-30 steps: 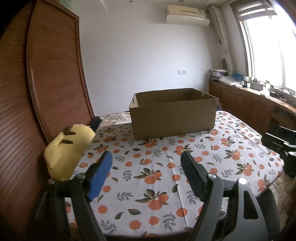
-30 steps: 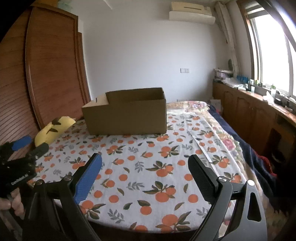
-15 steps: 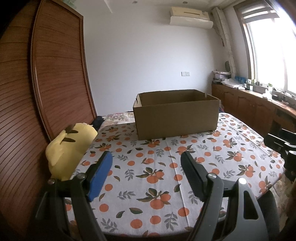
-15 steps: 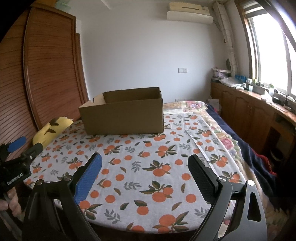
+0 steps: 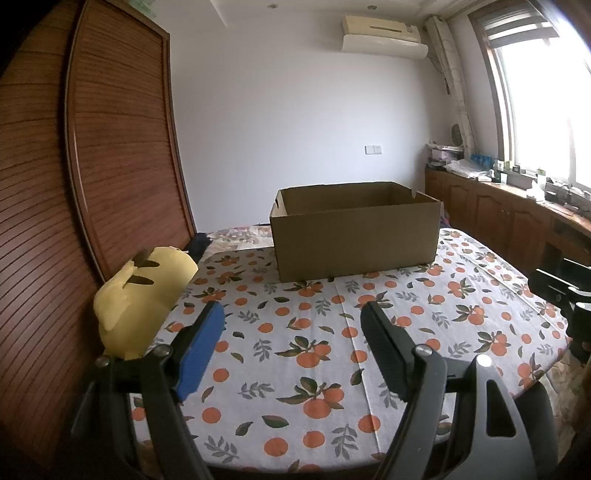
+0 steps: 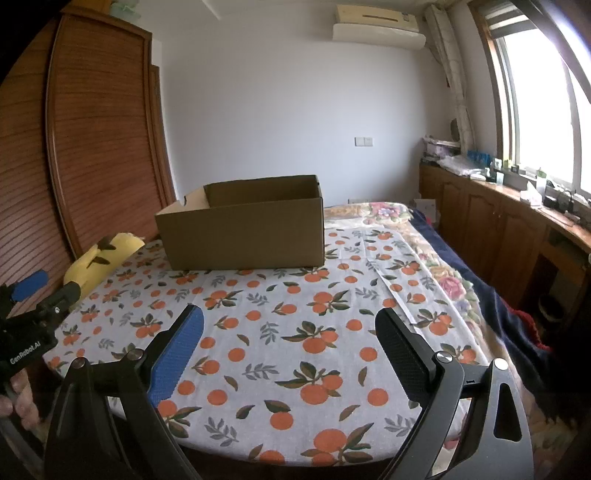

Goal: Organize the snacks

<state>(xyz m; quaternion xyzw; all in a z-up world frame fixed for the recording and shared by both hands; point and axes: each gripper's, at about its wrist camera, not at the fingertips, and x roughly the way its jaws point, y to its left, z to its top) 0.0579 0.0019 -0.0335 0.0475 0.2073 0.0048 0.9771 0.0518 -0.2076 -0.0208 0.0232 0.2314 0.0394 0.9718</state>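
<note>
Box (image 5: 354, 236) on tablecloth (image 5: 317, 332) (far end); plush (image 5: 142, 295) left, by wardrobe (image 5: 122, 155).

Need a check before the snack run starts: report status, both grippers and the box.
Left gripper open, empty. Right gripper open, empty. Cardboard box upright, open-topped, on the table; no snacks visible. Yellow plush at table's left edge, clear of box.

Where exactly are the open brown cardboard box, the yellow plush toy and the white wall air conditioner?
Open brown cardboard box (image 5: 354, 240): left wrist view, on its front wall.
Yellow plush toy (image 5: 136, 302): left wrist view, on the middle of its body.
White wall air conditioner (image 6: 376, 24): right wrist view, on its front panel.
</note>
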